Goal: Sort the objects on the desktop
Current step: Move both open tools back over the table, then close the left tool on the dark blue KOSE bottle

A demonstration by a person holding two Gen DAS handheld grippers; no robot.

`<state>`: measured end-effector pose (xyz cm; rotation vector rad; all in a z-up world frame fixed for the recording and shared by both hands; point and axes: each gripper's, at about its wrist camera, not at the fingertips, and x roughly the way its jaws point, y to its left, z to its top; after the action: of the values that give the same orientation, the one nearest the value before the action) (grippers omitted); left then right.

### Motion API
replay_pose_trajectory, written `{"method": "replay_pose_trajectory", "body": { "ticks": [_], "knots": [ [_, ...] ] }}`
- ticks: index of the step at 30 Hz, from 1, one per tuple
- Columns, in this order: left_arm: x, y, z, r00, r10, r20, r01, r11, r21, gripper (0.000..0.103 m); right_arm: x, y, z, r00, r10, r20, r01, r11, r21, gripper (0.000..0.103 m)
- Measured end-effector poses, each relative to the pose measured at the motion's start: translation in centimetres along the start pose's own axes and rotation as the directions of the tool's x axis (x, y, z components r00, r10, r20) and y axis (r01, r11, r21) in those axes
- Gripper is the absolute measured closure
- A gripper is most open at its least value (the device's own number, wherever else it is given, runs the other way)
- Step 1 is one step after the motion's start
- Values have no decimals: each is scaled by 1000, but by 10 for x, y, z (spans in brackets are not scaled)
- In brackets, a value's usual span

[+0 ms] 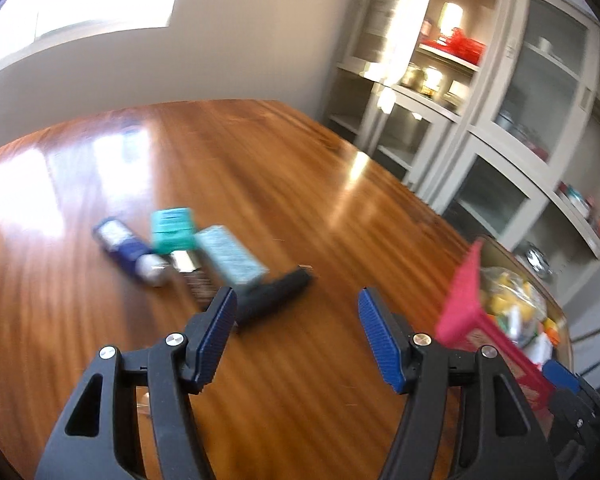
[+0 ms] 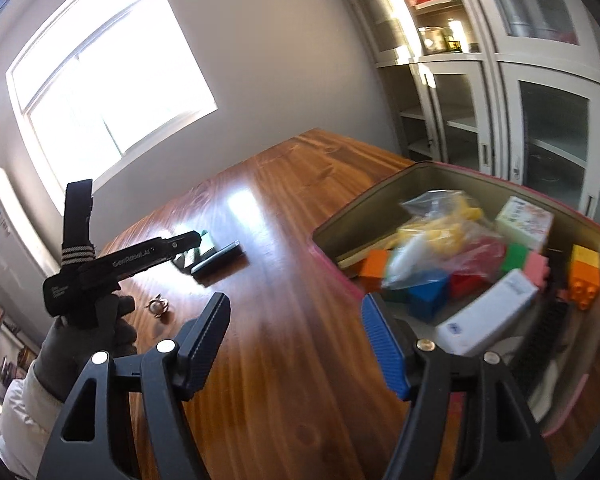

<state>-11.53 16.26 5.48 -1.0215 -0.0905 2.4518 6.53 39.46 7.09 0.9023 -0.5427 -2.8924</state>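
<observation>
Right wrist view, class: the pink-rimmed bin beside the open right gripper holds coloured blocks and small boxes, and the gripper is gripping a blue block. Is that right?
Not quite. The right gripper grips nothing: its jaws stand apart above the bare wooden table. The blue block lies inside the pink-rimmed bin with the other blocks and boxes. The right wrist view shows this.

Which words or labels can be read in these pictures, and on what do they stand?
"GenRobot.AI": on the left gripper.
White box in the bin: small blue mark, too blurred.
Boxes and tube on the table: print too blurred.
</observation>
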Motion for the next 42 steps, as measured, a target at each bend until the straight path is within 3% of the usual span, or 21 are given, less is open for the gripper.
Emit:
{"method": "replay_pose_trajectory", "body": {
  "ticks": [6,12,34,42],
  "knots": [
    [2,46,7,994,111,-7,-112,990,-84,36,19,29,-2,999,20,-34,-23,996,-83,31],
    [17,73,15,985,169,-37,-172,978,-117,36,37,46,-4,997,27,-65,-35,992,-124,30],
    [65,120,36,963,239,-124,-258,951,-171,36,79,64,-4,991,32,-131,-53,986,-157,30],
    [58,136,28,963,239,-123,-257,953,-160,32,88,67,-5,988,33,-148,-56,986,-156,30]
  ]
}}
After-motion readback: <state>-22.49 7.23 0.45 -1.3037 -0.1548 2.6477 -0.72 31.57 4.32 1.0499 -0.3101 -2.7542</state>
